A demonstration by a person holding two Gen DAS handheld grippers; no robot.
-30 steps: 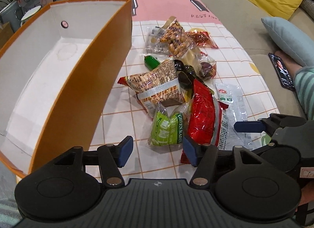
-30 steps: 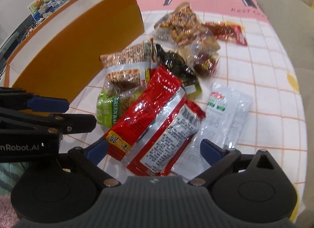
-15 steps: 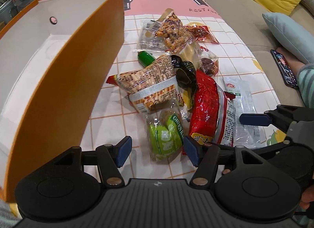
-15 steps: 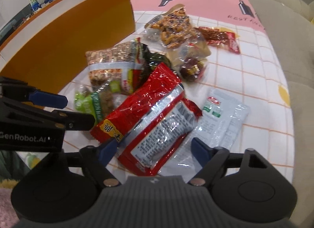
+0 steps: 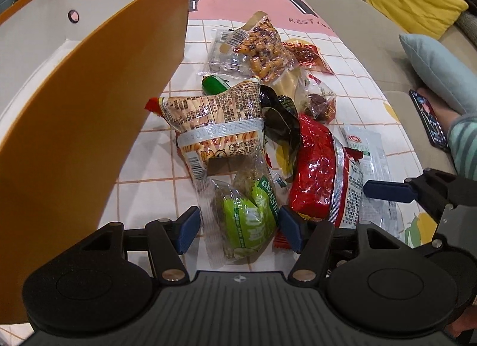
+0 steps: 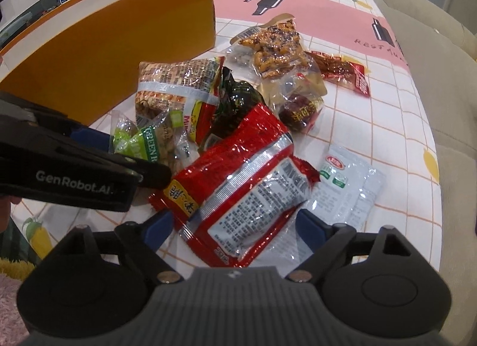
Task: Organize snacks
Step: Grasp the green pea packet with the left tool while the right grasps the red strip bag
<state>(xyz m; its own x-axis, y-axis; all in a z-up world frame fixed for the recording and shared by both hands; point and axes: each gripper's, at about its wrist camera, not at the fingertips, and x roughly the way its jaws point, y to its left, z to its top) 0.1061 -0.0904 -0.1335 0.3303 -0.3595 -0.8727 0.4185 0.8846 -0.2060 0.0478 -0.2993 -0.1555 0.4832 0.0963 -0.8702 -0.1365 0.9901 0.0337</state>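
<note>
A heap of snack packs lies on the checked tablecloth (image 5: 149,173) beside an open orange box (image 5: 89,107). My left gripper (image 5: 238,228) is open and low over the table. A green pea pack (image 5: 247,220) lies between its blue pads, which do not squeeze it. My right gripper (image 6: 234,228) straddles the near end of a long red pack (image 6: 244,179). Its jaws are opening, and the pads stand clear of the wrapper. In the right wrist view the left gripper's fingers (image 6: 89,137) reach in by the green pack (image 6: 140,143).
Behind lie a brown noodle-snack bag (image 5: 217,125), a clear bag of nuts (image 5: 262,45), a dark wrapper (image 5: 280,116) and a white sachet (image 6: 342,185). A sofa with a blue cushion (image 5: 438,68), a phone (image 5: 429,125) and a person's striped sleeve (image 5: 465,140) border the table's right edge.
My left gripper has sunk forward until the green pack lies between its pads. The right gripper rolled a little, and its jaws narrowed, then widened around the red pack.
</note>
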